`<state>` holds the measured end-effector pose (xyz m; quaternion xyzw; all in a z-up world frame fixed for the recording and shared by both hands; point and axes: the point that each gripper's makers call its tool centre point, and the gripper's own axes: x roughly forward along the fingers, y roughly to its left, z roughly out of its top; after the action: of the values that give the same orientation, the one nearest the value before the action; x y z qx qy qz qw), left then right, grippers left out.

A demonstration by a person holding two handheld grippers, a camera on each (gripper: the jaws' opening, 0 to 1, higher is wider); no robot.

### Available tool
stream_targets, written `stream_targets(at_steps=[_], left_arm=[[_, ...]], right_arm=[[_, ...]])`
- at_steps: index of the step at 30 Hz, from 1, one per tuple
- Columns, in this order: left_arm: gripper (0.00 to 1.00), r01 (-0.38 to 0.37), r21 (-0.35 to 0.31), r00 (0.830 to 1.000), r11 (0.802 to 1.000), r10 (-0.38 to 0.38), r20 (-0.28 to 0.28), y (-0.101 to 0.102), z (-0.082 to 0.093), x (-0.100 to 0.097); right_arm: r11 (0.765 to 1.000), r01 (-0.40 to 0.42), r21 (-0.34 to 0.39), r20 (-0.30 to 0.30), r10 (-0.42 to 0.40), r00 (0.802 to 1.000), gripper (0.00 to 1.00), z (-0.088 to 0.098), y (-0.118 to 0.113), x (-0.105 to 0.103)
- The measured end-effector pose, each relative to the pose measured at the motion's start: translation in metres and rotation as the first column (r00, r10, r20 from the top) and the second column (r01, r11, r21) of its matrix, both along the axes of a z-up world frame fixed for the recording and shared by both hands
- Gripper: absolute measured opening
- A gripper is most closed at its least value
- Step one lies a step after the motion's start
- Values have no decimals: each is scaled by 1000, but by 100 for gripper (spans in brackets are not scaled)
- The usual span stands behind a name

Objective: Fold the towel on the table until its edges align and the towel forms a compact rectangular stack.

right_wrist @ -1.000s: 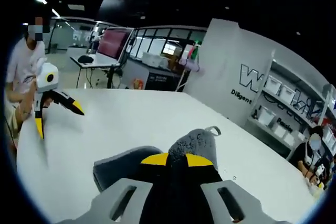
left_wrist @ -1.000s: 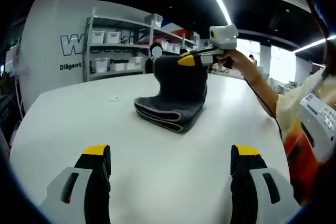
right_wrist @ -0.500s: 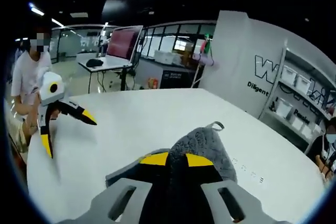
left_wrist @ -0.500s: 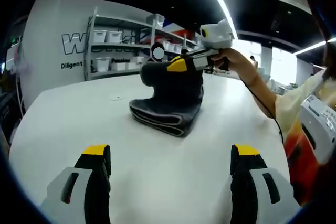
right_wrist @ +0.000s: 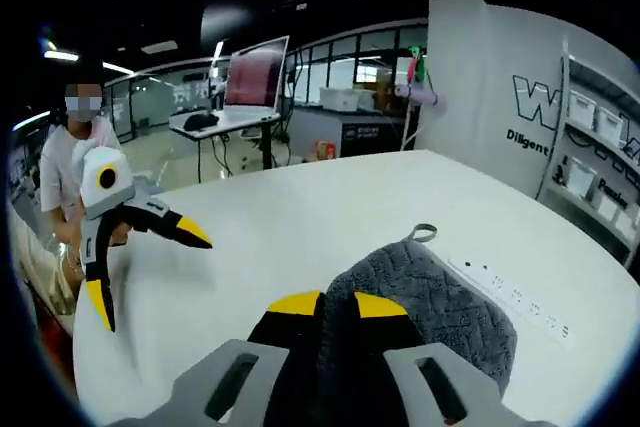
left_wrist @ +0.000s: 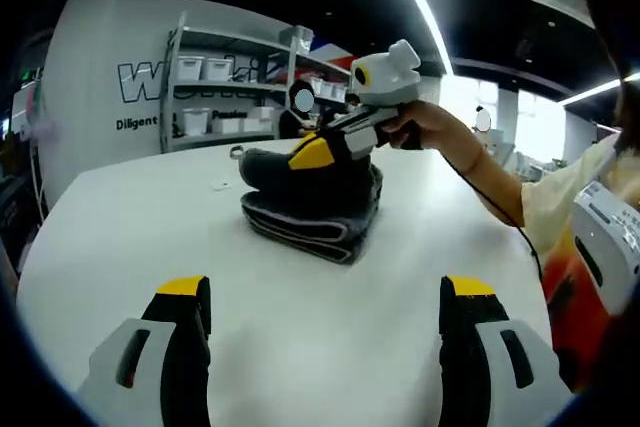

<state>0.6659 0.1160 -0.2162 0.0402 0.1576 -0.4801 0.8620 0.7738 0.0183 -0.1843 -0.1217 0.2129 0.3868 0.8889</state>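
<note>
Dark grey towel (left_wrist: 308, 209) sits mid-desk (left_wrist: 150, 237), already folded into a few layers, w/ the top flap pulled over low above the stack. Right claw (left_wrist: 312, 151) comes in from the right of the left gripper view, yellow-tipped jaws clenched on that top flap; a hand (left_wrist: 420, 127) grips its handle, sleeve trailing off to the right edge.

In the right gripper view the same right claw (right_wrist: 323, 304) shows jaws pinched together w/ towel (right_wrist: 430, 297) fabric between them; a small hang loop sticks out at the towel's far edge. Desk (right_wrist: 300, 217) is white and wide.

Left claw (left_wrist: 325, 292) hovers near the desk's near edge, jaws spread wide, nothing between them, well apart from the towel. Seen from the right gripper view, left claw (right_wrist: 150, 262) is off to the left, jaws splayed, held by a person in a light shirt.

Shelving w/ white bins (left_wrist: 215, 97) stands behind the desk, by a white wall w/ lettering.
</note>
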Motion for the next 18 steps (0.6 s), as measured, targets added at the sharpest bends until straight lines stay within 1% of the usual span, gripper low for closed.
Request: stream_targets(at_steps=[3, 8, 14, 18], left_arm=[[93, 0, 0, 1000, 1000, 0, -2, 0, 0, 0], [93, 1, -1, 1000, 1000, -1, -2, -1, 0, -1], [93, 2, -1, 1000, 1000, -2, -2, -1, 1, -1], [93, 4, -2, 1000, 1000, -4, -1, -1, 1, -2]], right_arm=[[1000, -2, 10, -16, 3, 1000, 7, -6, 4, 0], [1000, -18, 3, -41, 18, 999, 8, -16, 10, -2], [999, -33, -25, -65, 31, 997, 8, -31, 15, -4], [998, -36, -44, -66, 33, 997, 9, -37, 16, -4]])
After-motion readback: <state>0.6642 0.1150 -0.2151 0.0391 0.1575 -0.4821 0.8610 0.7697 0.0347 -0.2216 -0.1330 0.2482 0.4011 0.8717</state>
